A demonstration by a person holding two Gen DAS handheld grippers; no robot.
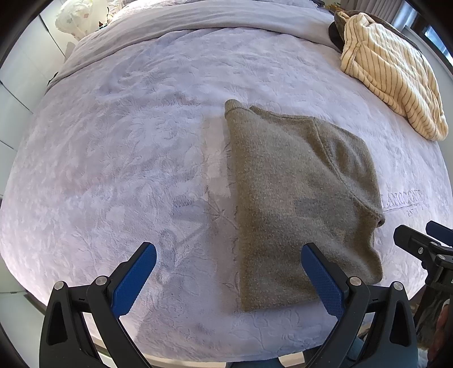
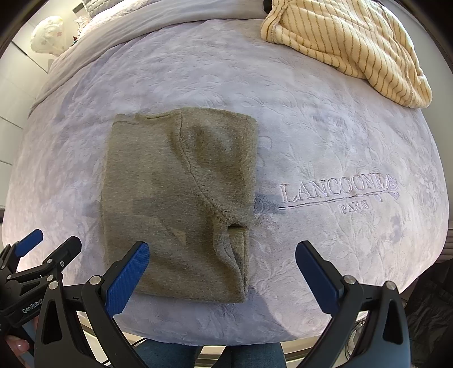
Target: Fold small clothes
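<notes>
An olive-green knitted garment [image 1: 297, 192] lies folded into a rough rectangle on the pale lilac bedspread [image 1: 127, 147]. In the right wrist view the same garment [image 2: 175, 198] shows a curved seam and a small opening near its right edge. My left gripper [image 1: 229, 252] hovers open over the garment's near left edge, nothing between its blue pads. My right gripper [image 2: 223, 252] is open above the garment's near right corner, also empty. Each gripper appears at the edge of the other's view: the right one [image 1: 424, 240] and the left one [image 2: 42, 249].
A cream striped garment [image 1: 390, 76] lies crumpled at the far right of the bed, also seen as the striped heap [image 2: 348, 48]. Embroidered lettering [image 2: 337, 192] marks the bedspread right of the green garment. A grey sheet band [image 1: 198, 22] crosses the far side. A white wall stands left.
</notes>
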